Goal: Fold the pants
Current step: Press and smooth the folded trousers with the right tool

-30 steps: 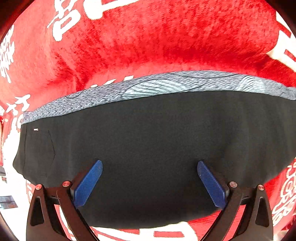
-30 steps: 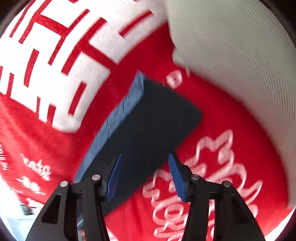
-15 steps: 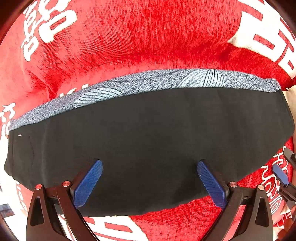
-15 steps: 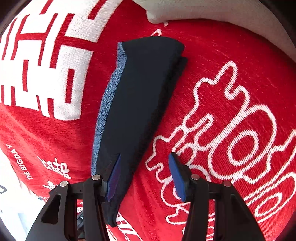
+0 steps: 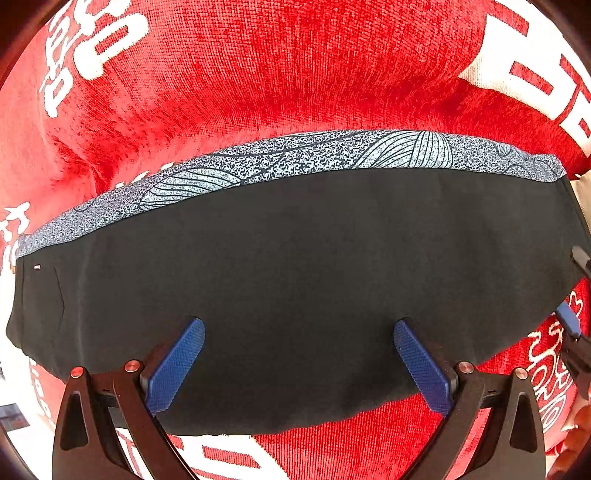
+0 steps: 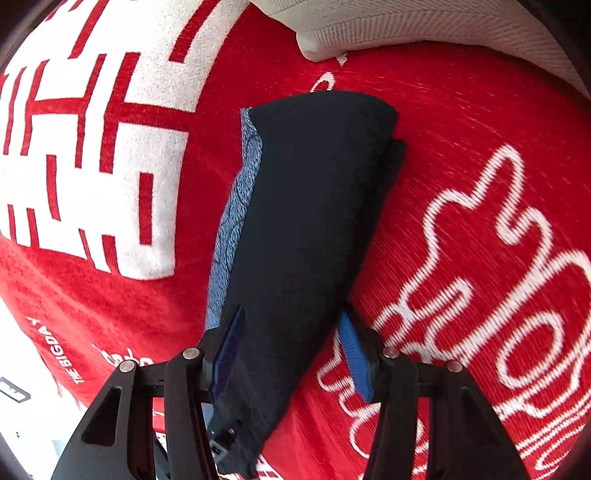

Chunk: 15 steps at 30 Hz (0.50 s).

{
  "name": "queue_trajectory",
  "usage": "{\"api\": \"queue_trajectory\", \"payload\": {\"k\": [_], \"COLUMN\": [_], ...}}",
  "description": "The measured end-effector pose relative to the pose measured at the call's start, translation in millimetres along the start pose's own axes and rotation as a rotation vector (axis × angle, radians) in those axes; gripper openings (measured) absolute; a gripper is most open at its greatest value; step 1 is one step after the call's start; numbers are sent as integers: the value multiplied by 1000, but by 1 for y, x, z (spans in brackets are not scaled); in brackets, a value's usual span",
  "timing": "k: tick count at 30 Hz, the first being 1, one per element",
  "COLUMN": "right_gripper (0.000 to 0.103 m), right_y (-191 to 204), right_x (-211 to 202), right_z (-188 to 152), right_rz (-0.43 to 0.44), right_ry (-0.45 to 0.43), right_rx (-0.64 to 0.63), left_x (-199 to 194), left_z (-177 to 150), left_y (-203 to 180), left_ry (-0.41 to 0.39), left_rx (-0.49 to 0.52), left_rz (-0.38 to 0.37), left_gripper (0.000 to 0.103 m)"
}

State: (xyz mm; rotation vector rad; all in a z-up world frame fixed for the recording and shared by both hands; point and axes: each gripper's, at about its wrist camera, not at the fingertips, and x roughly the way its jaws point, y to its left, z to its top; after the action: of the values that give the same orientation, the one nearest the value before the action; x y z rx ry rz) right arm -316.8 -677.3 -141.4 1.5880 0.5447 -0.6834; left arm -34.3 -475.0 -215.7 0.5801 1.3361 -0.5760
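Note:
The black pants [image 5: 295, 280] lie folded lengthwise in a long band on the red blanket, with a blue-grey patterned strip [image 5: 295, 162] along the far edge. My left gripper [image 5: 297, 354] is open and empty, hovering over the band's near edge at its middle. In the right wrist view the pants [image 6: 306, 221] run away from me as a narrow black band with the patterned strip on the left. My right gripper [image 6: 291, 343] is open, its pads straddling the near end of the band. It also shows at the right edge of the left wrist view [image 5: 570, 325].
A red blanket with white characters and squiggles [image 6: 461, 184] covers the whole surface. A cream pillow or cushion [image 6: 406, 29] lies beyond the far end of the pants. White floor shows at the lower left of the right wrist view.
The right gripper has moved left over the near end of the pants, so the band now sits between its pads. The left gripper has shifted slightly; the pants lie unchanged.

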Motion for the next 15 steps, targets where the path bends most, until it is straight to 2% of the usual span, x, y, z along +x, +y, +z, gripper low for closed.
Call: {"api": "queue_trajectory", "payload": {"k": [7, 15], "right_gripper": [59, 59], "right_y": [6, 6], "right_x": [7, 5], "right_z": [9, 15], "right_rz": [31, 71], "right_ry": [4, 17], "right_rx": [-14, -63], "left_x": [-1, -22], "left_z": [-7, 9], "left_y": [-3, -27], "left_ry": [-7, -61], "left_rx": [2, -10], "left_rz": [9, -49], "left_gripper": [103, 103]}}
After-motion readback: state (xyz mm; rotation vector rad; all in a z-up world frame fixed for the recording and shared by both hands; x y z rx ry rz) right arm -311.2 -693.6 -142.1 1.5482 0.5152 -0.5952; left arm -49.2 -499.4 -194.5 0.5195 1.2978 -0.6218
